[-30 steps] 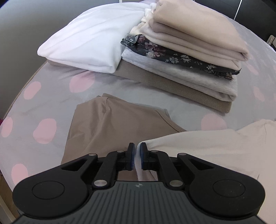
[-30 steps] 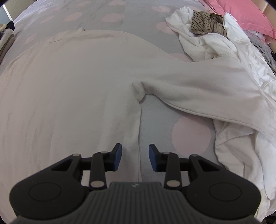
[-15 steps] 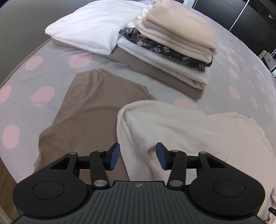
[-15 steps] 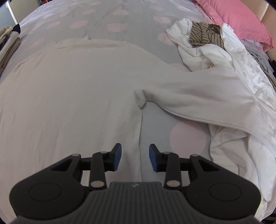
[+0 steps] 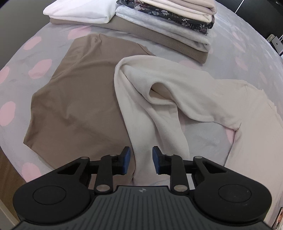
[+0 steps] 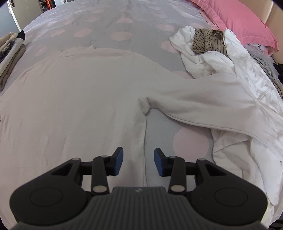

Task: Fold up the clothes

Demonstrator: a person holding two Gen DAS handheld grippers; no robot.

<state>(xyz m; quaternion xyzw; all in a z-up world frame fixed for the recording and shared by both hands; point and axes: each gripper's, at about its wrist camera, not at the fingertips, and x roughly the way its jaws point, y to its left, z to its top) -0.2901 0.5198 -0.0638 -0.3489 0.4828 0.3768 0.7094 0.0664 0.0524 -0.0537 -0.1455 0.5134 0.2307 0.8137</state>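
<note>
A cream sweater lies flat on the bed, its right sleeve stretched toward a white pile. In the left wrist view its other sleeve lies doubled back in a loose loop, partly over a flat brown garment. My left gripper hovers over the sleeve's lower end. Its jaws are closing with the cloth between them, and the pads show no press on it. My right gripper stands open above the sweater's side edge, which runs between its fingers.
A stack of folded clothes and a folded white piece sit at the far side. Unfolded white clothes with a striped garment lie right, near a pink pillow. The bed edge and wooden floor are at lower left.
My left gripper, shut on the cream sleeve a second ago, opened and let it drop, then drew back along it; its jaws are narrower than half a second ago. The right gripper barely moved.
</note>
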